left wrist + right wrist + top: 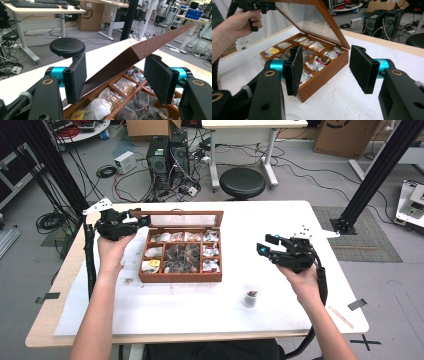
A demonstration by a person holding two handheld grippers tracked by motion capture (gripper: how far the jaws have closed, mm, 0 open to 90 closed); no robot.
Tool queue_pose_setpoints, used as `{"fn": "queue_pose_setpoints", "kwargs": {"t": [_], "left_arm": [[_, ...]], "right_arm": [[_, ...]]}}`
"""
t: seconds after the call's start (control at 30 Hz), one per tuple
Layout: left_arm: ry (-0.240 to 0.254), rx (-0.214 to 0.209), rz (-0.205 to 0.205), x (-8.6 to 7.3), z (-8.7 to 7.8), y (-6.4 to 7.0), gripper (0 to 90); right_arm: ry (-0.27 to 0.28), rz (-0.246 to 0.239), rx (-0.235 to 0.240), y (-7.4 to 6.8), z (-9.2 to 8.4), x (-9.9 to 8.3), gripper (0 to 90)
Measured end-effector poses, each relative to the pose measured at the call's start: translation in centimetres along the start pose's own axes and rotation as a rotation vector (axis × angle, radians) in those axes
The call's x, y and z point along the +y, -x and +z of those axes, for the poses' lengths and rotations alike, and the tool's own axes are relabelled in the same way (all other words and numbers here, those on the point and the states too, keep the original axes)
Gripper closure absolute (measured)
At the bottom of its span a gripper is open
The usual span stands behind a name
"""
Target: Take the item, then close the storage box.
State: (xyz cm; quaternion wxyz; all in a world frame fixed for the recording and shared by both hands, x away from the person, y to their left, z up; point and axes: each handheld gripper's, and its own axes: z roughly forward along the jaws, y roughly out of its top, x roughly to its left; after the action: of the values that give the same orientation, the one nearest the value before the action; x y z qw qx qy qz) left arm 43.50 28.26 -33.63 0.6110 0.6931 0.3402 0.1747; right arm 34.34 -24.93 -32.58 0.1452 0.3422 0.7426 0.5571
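The left gripper [136,218] sits at the box's left rear corner, its jaws spread apart with the edge of the lid [140,53] passing between them, not pinched as far as the left gripper view shows. The lid stands raised at a slant, hinged along the far side of the box [180,277]. Just below and ahead of this gripper lie the compartments, packed with tea bags [110,97] and sachets.

Right of the box, well apart from it, the right gripper [267,245] hovers over the table [280,220] with its jaws also wide and nothing between them; from its own view the box lies ahead, a corner nearest. Nearer the person than this gripper stands a small cup [251,298] with something dark in it.

The step in hand looks like holding the lid up so the contents can be reached. Next, I judge, the right gripper must travel left to a compartment, come down over one bag and close on it, while the left keeps the lid from dropping. The bags are thin and crowded, so picking only one needs care.
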Motion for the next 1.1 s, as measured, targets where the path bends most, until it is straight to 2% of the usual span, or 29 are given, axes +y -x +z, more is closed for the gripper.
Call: {"fn": "queue_pose_setpoints", "kwargs": {"t": [0.2, 0.43, 0.5, 0.73, 0.87, 1.1], "left_arm": [[0.000, 0.000, -0.001, 0.0, 0.0, 0.0, 35.1], [-0.002, -0.001, 0.001, 0.0, 0.0, 0.0, 34.9], [-0.002, -0.001, 0.001, 0.0, 0.0, 0.0, 34.9], [-0.002, -0.002, -0.002, 0.0, 0.0, 0.1, 34.8], [-0.007, -0.002, 0.003, 0.0, 0.0, 0.1, 34.7], [-0.002, -0.004, -0.006, 0.0, 0.0, 0.1, 34.1]], "right_arm": [[-0.004, 0.022, -0.025, 1.1, 0.9, 0.5, 40.8], [-0.001, 0.049, -0.087, 2.4, 2.1, 0.9, 36.8], [0.004, 0.052, -0.091, 2.7, 2.3, 1.2, 36.1], [0.012, 0.040, -0.115, 2.7, 3.1, 2.4, 32.6], [-0.005, 0.031, -0.124, 2.7, 3.3, 2.3, 30.6], [0.003, 0.037, -0.148, 2.9, 3.0, 2.3, 28.2]]}}
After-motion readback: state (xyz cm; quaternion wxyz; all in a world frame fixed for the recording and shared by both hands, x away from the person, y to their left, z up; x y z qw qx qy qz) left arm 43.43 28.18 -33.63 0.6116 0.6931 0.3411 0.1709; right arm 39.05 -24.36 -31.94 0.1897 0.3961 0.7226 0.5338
